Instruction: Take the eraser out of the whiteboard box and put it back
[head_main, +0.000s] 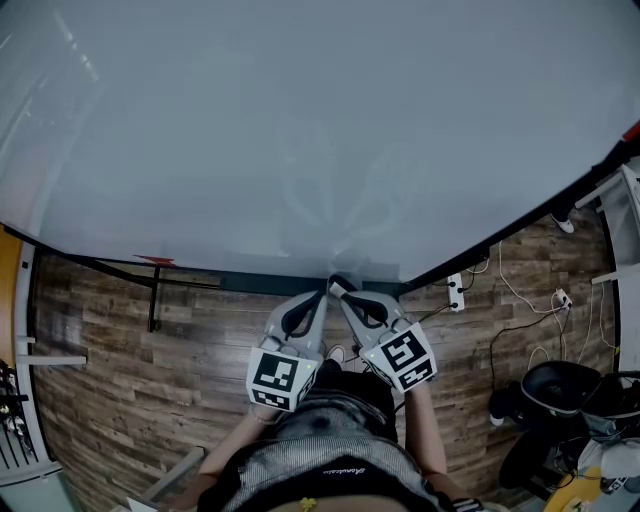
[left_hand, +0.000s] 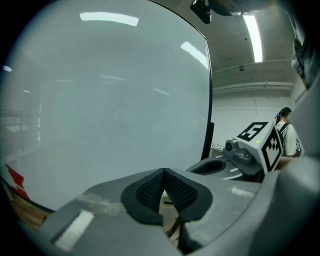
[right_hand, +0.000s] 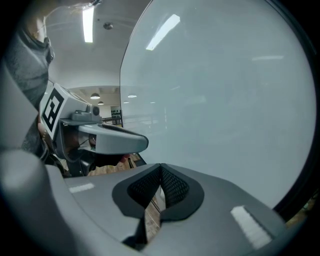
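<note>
Two grippers sit side by side at the middle of the whiteboard's (head_main: 300, 130) lower edge, tips angled in toward each other and nearly touching.

- Left gripper (left_hand: 163, 172): jaws closed, pad tips meeting, nothing between them.
- Right gripper (right_hand: 161, 167): jaws likewise pressed together and empty.
- Eraser: not visible in any view. The whiteboard box cannot be made out either; if it sits on the dark strip (head_main: 250, 283) under the board's lower edge, the gripper tips cover that spot.

Progress, as a judgement: with both grippers empty and no eraser in sight, this is either before the take-out or after the put-back. The pictures do not say which. If it is the start, everything is left: open, grasp, lift out, return.

Room to move:
- Board face bare and wide above the tips.
- Wooden floor (head_main: 120, 370) below, open toward the lower left.
- Stand leg (head_main: 153, 300) is well to the left, near a red mark (head_main: 155, 261) on the board's lower edge.
- Power strip (head_main: 456, 292) and loose cables (head_main: 520, 300) lie toward the right; worth avoiding.
- The two grippers crowd each other, so either one opening risks a knock.
</note>
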